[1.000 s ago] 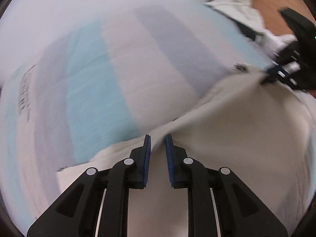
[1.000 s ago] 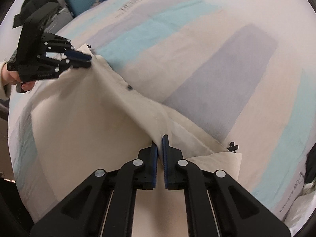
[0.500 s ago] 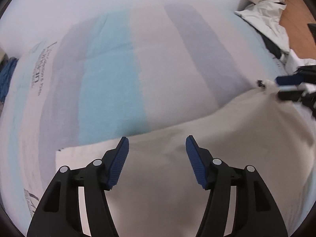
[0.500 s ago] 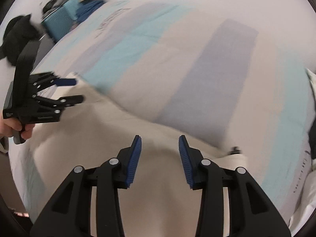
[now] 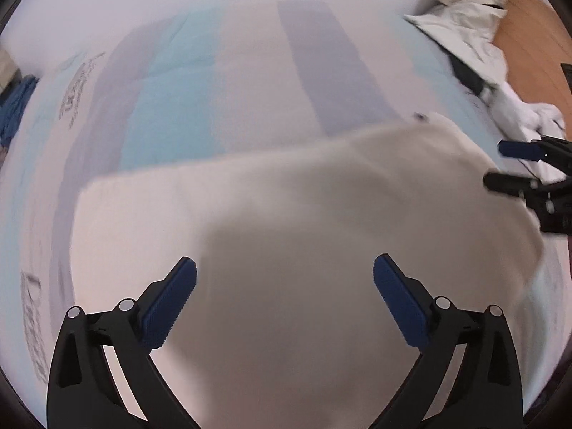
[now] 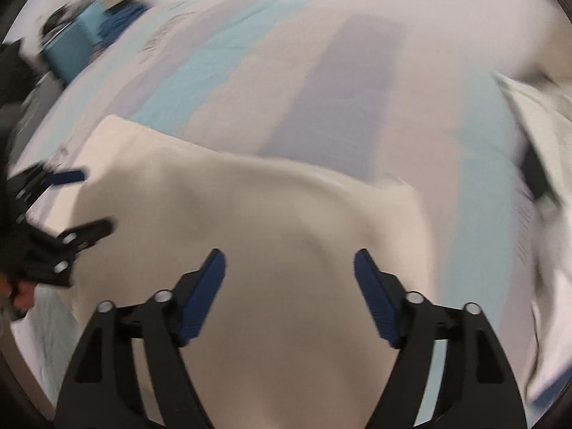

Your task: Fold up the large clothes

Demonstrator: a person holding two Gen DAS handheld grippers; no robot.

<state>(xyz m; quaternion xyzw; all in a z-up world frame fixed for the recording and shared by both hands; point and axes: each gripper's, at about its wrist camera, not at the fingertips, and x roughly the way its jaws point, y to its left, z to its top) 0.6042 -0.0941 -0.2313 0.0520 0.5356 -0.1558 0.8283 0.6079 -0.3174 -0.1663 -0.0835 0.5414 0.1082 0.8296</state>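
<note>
The cream garment (image 5: 321, 221) lies spread flat on the bed (image 5: 186, 100), covering the near part of the striped bedspread (image 6: 357, 82), whose bands run light blue, beige and grey-violet away from the cameras. In the left wrist view the garment's far edge runs across the middle of the frame, with a small dark detail at its far right corner; both views are blurred, so finer features of the cloth cannot be made out. The left tool (image 5: 285, 287) points steeply down over the garment, its jaws opening and already standing wide apart; cloth lies below the gap, but neither blue pad (image 5: 168, 304) presses on it. The right tool (image 6: 289, 279) points down over the same garment, its jaws also opening, with no cloth gripped between them. Each tool appears at the edge of the other's view, jaws apart, just beside the garment's side edge. At the left edge of the right wrist view, part of a hand (image 6: 21, 287) shows behind the left tool. A pile of white laundry (image 5: 475, 35) lies at the far right of the bed, next to a wooden floor (image 5: 529, 53).
</note>
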